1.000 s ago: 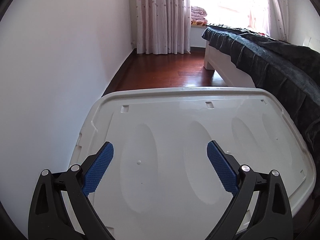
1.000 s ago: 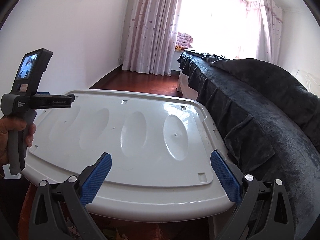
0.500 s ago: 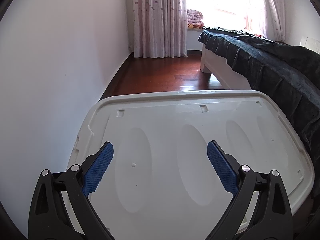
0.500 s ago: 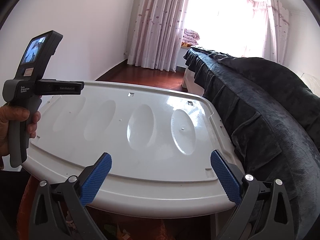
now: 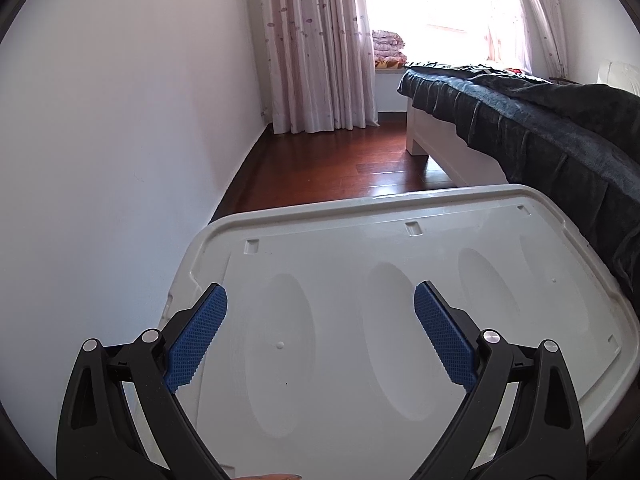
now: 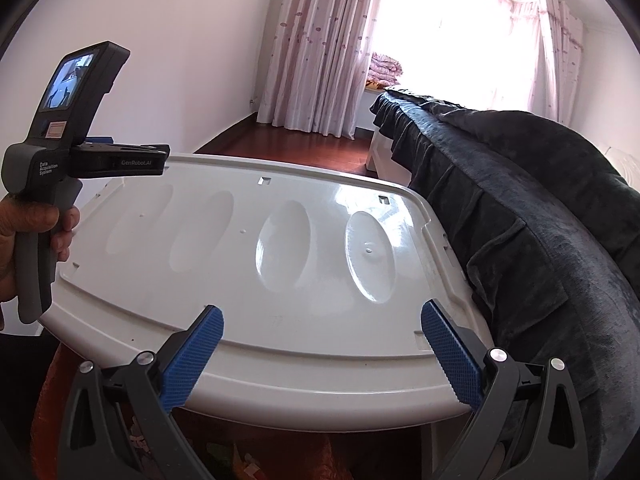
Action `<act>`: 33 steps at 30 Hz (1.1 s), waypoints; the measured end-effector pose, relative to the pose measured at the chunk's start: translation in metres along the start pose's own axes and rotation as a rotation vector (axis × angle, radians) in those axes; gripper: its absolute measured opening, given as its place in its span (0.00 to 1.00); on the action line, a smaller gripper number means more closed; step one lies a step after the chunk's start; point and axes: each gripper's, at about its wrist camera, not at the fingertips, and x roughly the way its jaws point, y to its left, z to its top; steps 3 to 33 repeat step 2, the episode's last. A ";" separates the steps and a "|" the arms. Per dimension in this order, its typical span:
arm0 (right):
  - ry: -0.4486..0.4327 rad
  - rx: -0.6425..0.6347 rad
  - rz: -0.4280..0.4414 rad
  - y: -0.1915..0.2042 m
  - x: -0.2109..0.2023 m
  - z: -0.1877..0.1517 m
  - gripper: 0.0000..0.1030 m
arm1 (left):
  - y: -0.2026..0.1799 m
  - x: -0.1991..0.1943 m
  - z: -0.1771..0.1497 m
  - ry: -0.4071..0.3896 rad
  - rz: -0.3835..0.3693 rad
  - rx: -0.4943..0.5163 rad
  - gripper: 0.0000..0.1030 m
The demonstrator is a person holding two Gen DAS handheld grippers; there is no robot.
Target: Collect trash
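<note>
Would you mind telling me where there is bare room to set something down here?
The white plastic lid is bare across its oval dimples, bordered by the white wall and the dark bedspread. The red wooden floor beyond is bare too. It is tight where the lid meets the bedspread.

Left tongs (image 6: pixel 76 168) body: "GenRobot.AI" (side bar); "Data Acquisition System" (grip).

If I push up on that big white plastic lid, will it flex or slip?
The white lid looks thin and broad, so it would probably flex and feel light for its size. Its glossy surface likely slips against the pads. It overhangs the near edge, so it may tip.
</note>
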 end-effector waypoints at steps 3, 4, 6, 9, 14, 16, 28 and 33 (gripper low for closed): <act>-0.001 0.000 0.000 0.000 0.000 0.000 0.95 | 0.002 0.003 0.000 0.012 0.004 -0.011 0.90; -0.001 0.000 0.000 0.000 0.000 0.000 0.95 | 0.002 0.003 0.000 0.012 0.004 -0.011 0.90; -0.001 0.000 0.000 0.000 0.000 0.000 0.95 | 0.002 0.003 0.000 0.012 0.004 -0.011 0.90; -0.001 0.000 0.000 0.000 0.000 0.000 0.95 | 0.002 0.003 0.000 0.012 0.004 -0.011 0.90; -0.001 0.000 0.000 0.000 0.000 0.000 0.95 | 0.002 0.003 0.000 0.012 0.004 -0.011 0.90; -0.001 0.000 0.000 0.000 0.000 0.000 0.95 | 0.002 0.003 0.000 0.012 0.004 -0.011 0.90; -0.001 0.000 0.000 0.000 0.000 0.000 0.95 | 0.002 0.003 0.000 0.012 0.004 -0.011 0.90; -0.001 0.000 0.000 0.000 0.000 0.000 0.95 | 0.002 0.003 0.000 0.012 0.004 -0.011 0.90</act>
